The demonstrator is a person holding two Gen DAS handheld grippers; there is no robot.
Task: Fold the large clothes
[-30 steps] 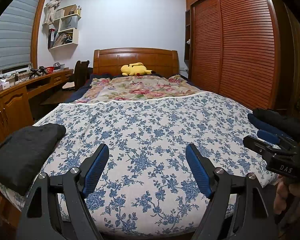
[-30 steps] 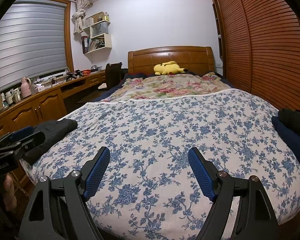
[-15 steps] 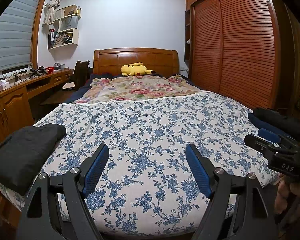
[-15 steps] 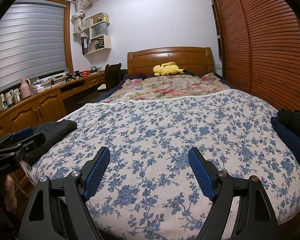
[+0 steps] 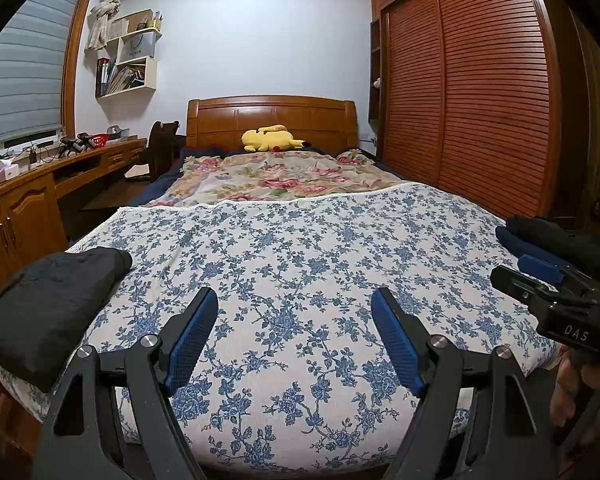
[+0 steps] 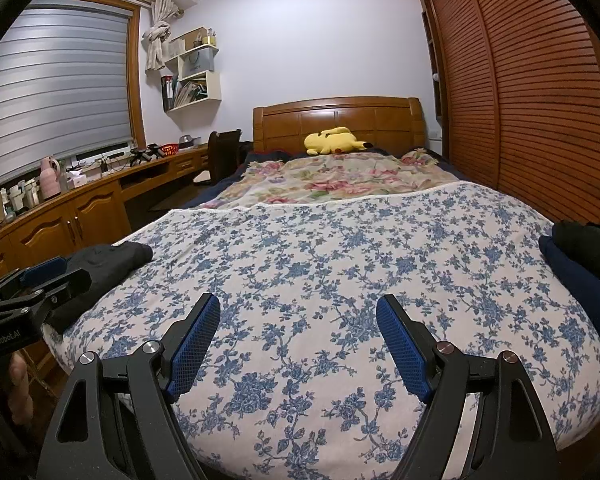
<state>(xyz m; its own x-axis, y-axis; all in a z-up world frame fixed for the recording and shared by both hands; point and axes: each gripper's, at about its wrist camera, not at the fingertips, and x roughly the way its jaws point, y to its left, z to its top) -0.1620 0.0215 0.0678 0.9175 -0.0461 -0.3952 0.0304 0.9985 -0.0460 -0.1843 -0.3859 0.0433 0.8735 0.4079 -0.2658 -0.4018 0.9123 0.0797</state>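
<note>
Partly cut off at 3 o'clock, dark folded clothes (image 6: 580, 264) lie on the bed (image 6: 320, 264); left gripper (image 5: 294, 324) and right gripper (image 6: 298, 328) fingers spread, empty.

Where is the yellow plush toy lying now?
In both wrist views the yellow plush toy lies at the far end of the bed, against the wooden headboard.

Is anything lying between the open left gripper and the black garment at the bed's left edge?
Nothing visible does. Only bare blue-flowered bedspread separates the left gripper from the folded black garment; its jaws stand open and empty.
</note>
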